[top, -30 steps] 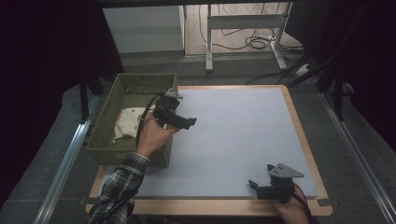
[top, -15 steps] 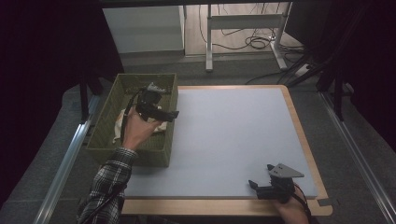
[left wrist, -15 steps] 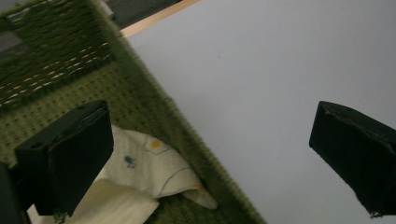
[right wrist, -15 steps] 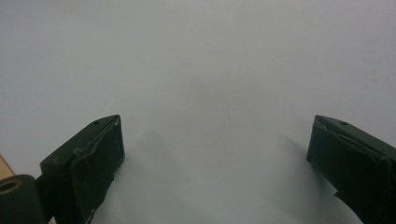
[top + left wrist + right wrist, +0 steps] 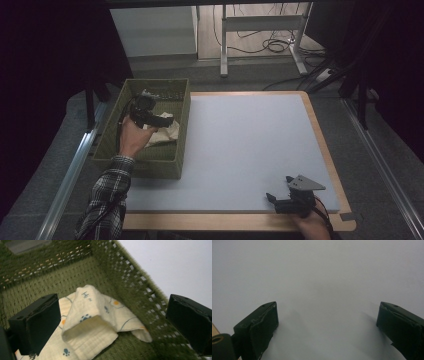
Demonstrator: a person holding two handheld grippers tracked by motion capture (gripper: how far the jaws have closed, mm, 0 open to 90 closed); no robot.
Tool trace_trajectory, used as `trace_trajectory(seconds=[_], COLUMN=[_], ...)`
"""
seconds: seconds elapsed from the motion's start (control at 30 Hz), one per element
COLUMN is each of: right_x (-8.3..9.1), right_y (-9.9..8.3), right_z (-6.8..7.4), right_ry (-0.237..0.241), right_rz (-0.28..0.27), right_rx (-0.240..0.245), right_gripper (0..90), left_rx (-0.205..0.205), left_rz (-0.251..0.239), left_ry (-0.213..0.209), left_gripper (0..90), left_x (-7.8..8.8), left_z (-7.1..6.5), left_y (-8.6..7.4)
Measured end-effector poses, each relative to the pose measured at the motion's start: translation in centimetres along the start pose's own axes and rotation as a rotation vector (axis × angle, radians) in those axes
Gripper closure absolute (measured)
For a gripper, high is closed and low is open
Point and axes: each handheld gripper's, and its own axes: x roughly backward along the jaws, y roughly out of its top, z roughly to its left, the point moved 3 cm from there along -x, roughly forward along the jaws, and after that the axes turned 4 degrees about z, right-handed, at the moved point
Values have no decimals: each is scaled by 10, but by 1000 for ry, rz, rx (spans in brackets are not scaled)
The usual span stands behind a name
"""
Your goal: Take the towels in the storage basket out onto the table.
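Basket (image 5: 172,107), green woven, sits centre-left of the high view, overlapping the left edge of the grey mat (image 5: 240,145). Cloth (image 5: 167,134), cream w/ small blue and orange prints, lies crumpled on the basket floor, toward its right wall. Left gripper (image 5: 162,120) hangs over the basket interior, above the cloth; jaws wide apart, nothing between them. In the left gripper view the cloth (image 5: 92,322) fills the lower centre, one fold raised into an open pocket, just beside the latticed wall (image 5: 130,287); the right-hand jaw sits past that wall line, so side clearance is tight there. Basket floor upper left of that view is bare.

Right gripper (image 5: 280,199) rests at lower right of the high view, near the mat's front edge and wooden border (image 5: 225,220). Jaws wide apart, empty; the right gripper view shows bare mat (image 5: 324,277) ahead. Mat centre and upper right: open, unobstructed.
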Motion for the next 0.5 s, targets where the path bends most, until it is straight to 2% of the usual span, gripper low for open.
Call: trace_trajectory(seconds=[0.17, 0.2, 0.23, 0.3, 0.43, 0.47, 0.5], right_x=[0, 0, 0, 0, 0, 0, 0], right_y=[0, 0, 0, 0, 0, 0, 0], right_z=[0, 0, 0, 0, 0, 0, 0], right_ry=[0, 0, 0, 0, 0, 0, 0], right_rz=[0, 0, 0, 0, 0, 0, 0], right_rx=[0, 1, 1, 1, 1, 1, 1], right_gripper=[40, 41, 41, 41, 41, 40, 40], left_rx=[14, 26, 26, 41, 51, 60, 60], left_rz=[36, 64, 64, 106, 148, 180, 180], left_ry=[7, 8, 8, 4, 11, 14, 14], left_gripper=[2, 2, 2, 3, 6, 7, 7], left_x=[-9, -14, -14, -22, -29, -34, -34], left_z=[11, 17, 17, 25, 31, 35, 35], left_y=[-5, -8, -8, -12, -15, -17, -17])
